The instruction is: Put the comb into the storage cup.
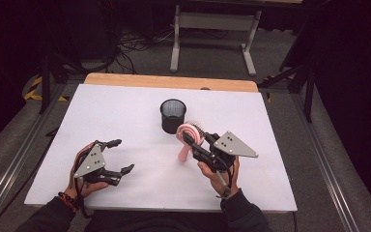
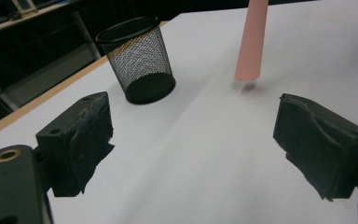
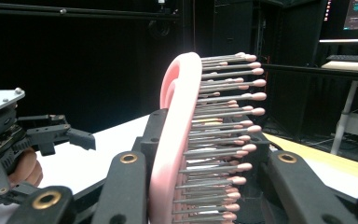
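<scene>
- A white surface (image 1: 125, 121) sits in a dark room, with a black mesh cup (image 1: 173, 116) near its middle.
- The right gripper (image 1: 196, 140) clamps a pink hairbrush (image 1: 187, 137), handle hanging down just above the surface.
- The left gripper (image 1: 121, 155) is wide open and empty.

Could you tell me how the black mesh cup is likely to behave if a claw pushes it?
The mesh cup looks light: its walls are thin open wire, so a nudge would probably slide it across the smooth white table. It stands upright, taller than its base is wide, so a push near the rim may tip it. Once on its side, its round shape would likely roll.
</scene>
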The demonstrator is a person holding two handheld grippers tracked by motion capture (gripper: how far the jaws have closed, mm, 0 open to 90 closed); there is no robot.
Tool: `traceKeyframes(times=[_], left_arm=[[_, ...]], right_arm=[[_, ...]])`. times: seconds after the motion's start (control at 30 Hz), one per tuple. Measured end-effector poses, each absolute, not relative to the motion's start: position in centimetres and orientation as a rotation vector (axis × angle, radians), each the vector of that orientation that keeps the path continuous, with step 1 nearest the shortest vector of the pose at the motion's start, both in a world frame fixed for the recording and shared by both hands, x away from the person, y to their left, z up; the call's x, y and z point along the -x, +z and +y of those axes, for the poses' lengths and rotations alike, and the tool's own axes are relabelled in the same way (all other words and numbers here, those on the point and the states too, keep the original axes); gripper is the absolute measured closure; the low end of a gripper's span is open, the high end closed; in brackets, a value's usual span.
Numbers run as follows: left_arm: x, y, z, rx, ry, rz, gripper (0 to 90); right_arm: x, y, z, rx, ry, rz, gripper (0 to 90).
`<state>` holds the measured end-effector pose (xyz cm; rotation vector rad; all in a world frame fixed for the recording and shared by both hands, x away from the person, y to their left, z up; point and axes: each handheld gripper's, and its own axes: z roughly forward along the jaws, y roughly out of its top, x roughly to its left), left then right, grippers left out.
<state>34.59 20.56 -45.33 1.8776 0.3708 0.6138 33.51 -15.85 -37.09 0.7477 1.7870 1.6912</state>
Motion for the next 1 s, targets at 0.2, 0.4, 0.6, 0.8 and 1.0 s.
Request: traceKeyframes(times=[0.2, 0.4, 0.6, 0.8, 1.0], left_arm=[[-34.2, -46.0, 21.7, -1.871, 0.562, 0.418, 10.4], [-33.5, -46.0, 22.7, -1.878, 0.583, 0.434, 6.9], [-33.1, -46.2, 23.9, -1.872, 0.590, 0.453, 4.2], [-33.0, -46.1, 23.9, -1.874, 0.609, 0.472, 3.8], [-33.2, -46.2, 24.0, -1.875, 0.595, 0.469, 2.9]], right_arm=[[-33.4, -36.8, -16.5, -0.743, 1.667, 1.771, 63.2], [-33.5, -36.5, -17.0, -0.757, 1.689, 1.765, 63.2], [-33.7, -36.0, -17.1, -0.750, 1.673, 1.756, 63.3], [-33.9, -34.7, -17.8, -0.748, 1.682, 1.729, 63.3], [-34.2, -33.5, -18.2, -0.736, 1.668, 1.705, 63.2]])
